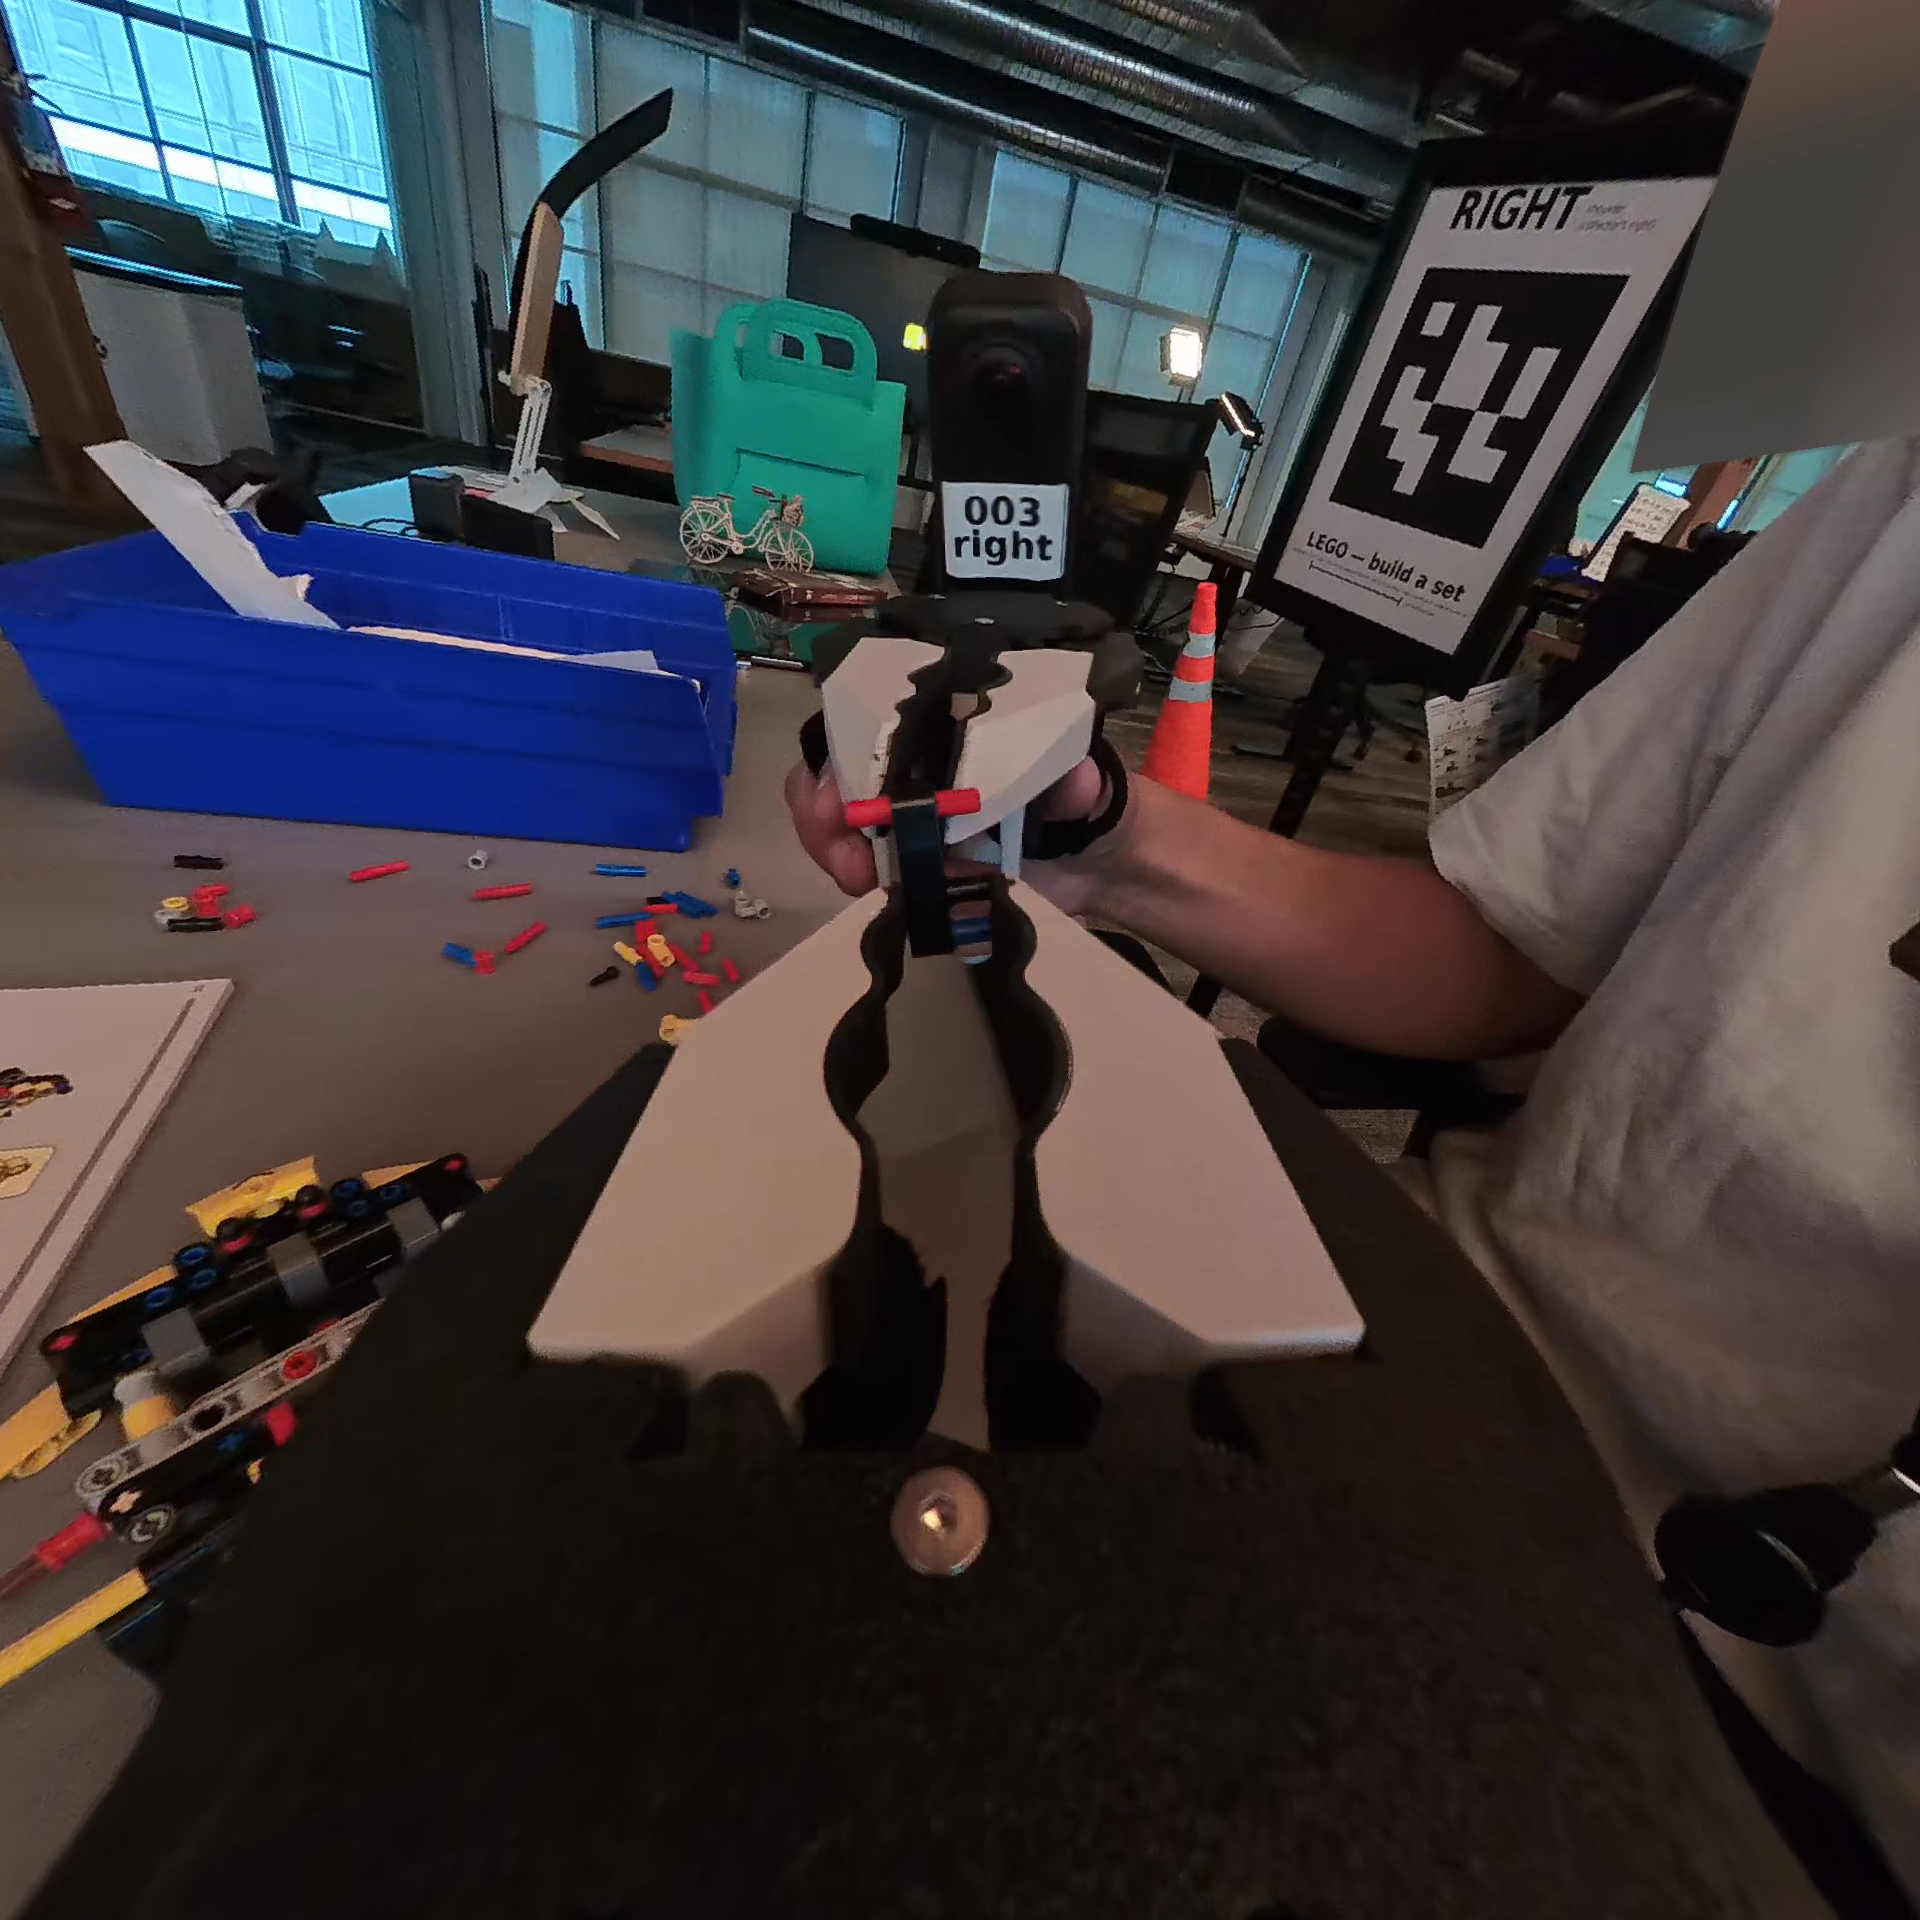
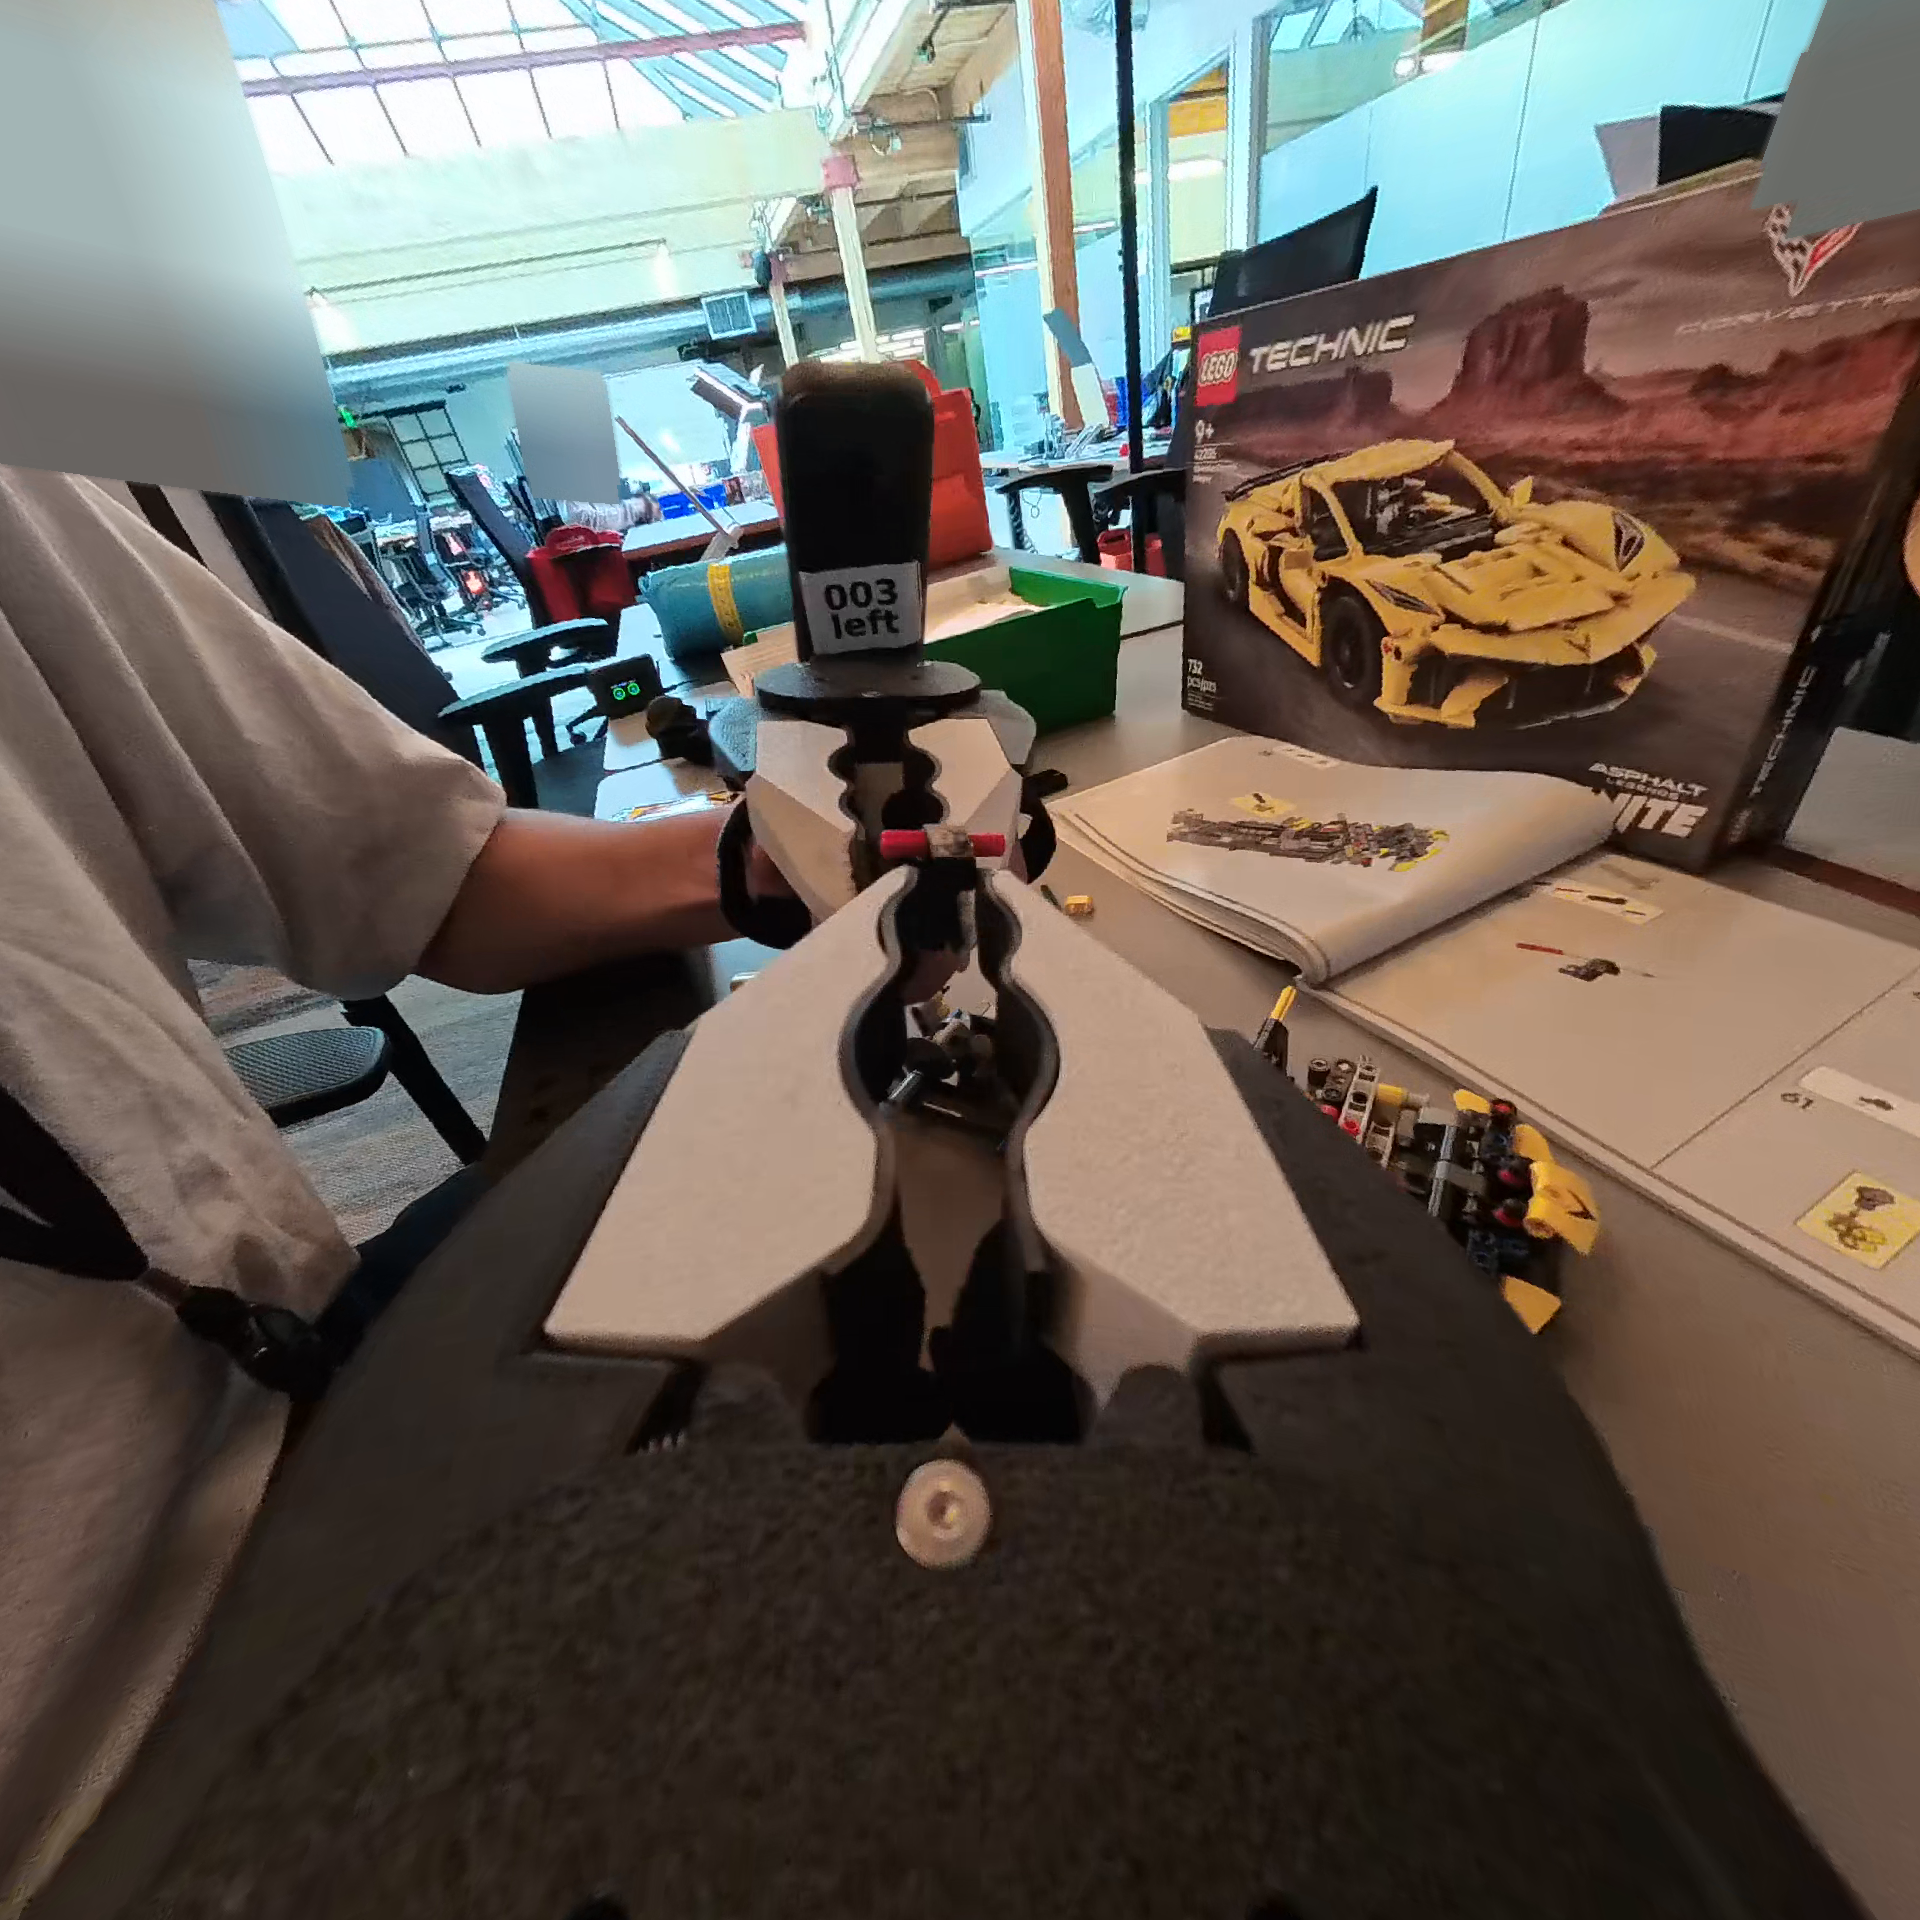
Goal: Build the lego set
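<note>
A small black Lego part [image 1: 921,894] with a red axle [image 1: 911,808] through it hangs in the air between my two grippers, which face each other tip to tip. My left gripper [image 1: 940,930] is shut on the black part's lower end, where a blue pin shows. My right gripper [image 2: 940,899] is shut on the same part from the other side, and the red axle [image 2: 940,844] crosses just past its tips. The right gripper also shows in the left wrist view [image 1: 935,821], and the left gripper in the right wrist view [image 2: 914,821]. The grip inside the jaws is partly hidden.
A partly built black and yellow car chassis [image 1: 218,1320] [image 2: 1455,1153] lies on the table. Loose small pieces [image 1: 644,935] lie before a blue bin [image 1: 364,707]. An open instruction booklet [image 2: 1330,852], the set's box [image 2: 1507,540] and a green bin [image 2: 1039,644] stand behind. The person's arm [image 1: 1299,914] reaches across. The grippers are tip to tip, or close to it.
</note>
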`<state>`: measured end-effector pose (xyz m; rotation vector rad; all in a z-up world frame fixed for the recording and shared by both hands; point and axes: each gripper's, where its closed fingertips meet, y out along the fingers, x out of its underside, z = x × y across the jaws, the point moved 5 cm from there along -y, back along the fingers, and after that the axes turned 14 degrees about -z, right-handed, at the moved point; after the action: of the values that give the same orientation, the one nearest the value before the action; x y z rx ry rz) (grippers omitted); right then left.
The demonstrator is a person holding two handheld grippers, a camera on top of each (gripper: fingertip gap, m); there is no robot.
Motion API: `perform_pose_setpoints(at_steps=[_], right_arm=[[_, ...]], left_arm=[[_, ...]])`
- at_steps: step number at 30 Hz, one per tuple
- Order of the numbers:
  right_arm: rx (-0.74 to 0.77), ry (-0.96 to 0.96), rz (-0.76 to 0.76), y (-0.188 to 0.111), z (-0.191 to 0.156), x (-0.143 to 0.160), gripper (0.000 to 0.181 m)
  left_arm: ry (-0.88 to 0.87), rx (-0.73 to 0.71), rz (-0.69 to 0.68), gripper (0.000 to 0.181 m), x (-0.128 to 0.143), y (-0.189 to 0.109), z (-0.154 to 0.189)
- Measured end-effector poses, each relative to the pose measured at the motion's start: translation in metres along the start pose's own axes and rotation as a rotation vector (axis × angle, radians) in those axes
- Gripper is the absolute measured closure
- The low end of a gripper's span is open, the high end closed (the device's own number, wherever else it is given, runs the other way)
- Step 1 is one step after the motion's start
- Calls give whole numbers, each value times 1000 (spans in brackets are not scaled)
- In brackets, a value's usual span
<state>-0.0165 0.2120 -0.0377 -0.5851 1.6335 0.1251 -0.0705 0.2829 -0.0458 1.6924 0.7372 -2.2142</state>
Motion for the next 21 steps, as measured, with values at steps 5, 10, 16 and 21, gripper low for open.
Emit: perform_pose_setpoints(at_steps=[5,10,16,21], right_arm=[[22,-19,30,-2,-1,-2,170],[-21,4,-23,-3,-2,2,174],[139,29,-203,-2,26,30,174],[245,112,-588,16,51,94,174]], left_arm=[[3,15,-26,164,2,-1,1],[8,27,-62,164,6,2,2],[12,-167,-112,155,11,-22,-31],[-61,-279,-80,156,8,-64,-59]])
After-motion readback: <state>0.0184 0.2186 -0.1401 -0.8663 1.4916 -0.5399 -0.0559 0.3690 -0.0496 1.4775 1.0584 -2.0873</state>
